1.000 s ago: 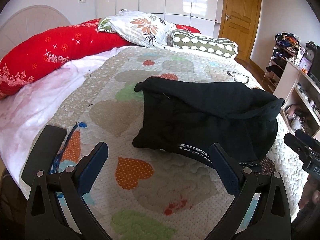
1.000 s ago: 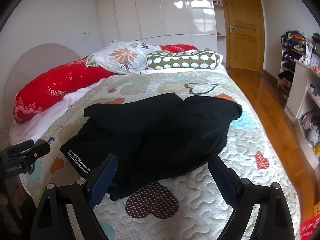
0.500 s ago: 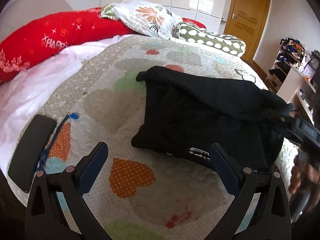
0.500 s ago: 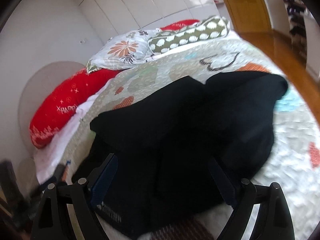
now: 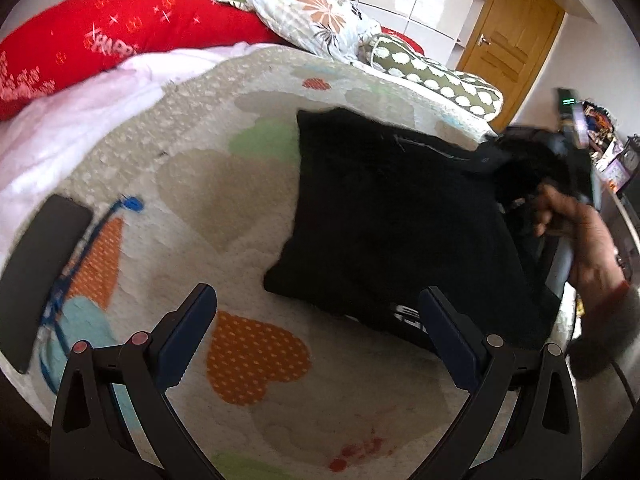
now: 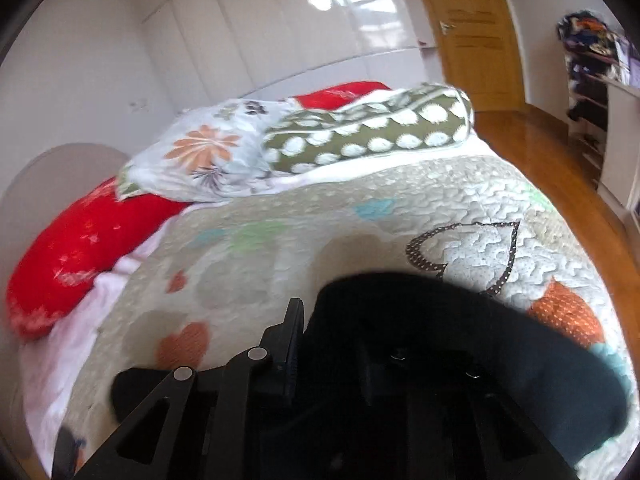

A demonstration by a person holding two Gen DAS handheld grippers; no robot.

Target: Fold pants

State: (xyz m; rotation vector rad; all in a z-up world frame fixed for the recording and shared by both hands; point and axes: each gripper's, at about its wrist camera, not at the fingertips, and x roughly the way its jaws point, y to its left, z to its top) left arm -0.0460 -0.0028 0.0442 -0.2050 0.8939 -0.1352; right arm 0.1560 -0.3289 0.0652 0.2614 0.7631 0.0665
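Here the right claw (image 6: 332,344) has just been closing, and black cloth now sits bunched between its jaws: it grips the far right edge of the black fabric pants (image 5: 392,216), which lie on the heart-patterned quilted bedspread (image 5: 208,184). The step in hand looks like taking hold for a fold; next that edge likely needs carrying left across the garment. The left claw (image 5: 316,340) gapes empty over the near edge, angled down. The person's right hand (image 5: 580,236) holds its handle, raised.

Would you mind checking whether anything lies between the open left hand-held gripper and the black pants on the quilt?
Nothing visible does: only bare heart-patterned quilt separates the left hand-held gripper from the black pants.
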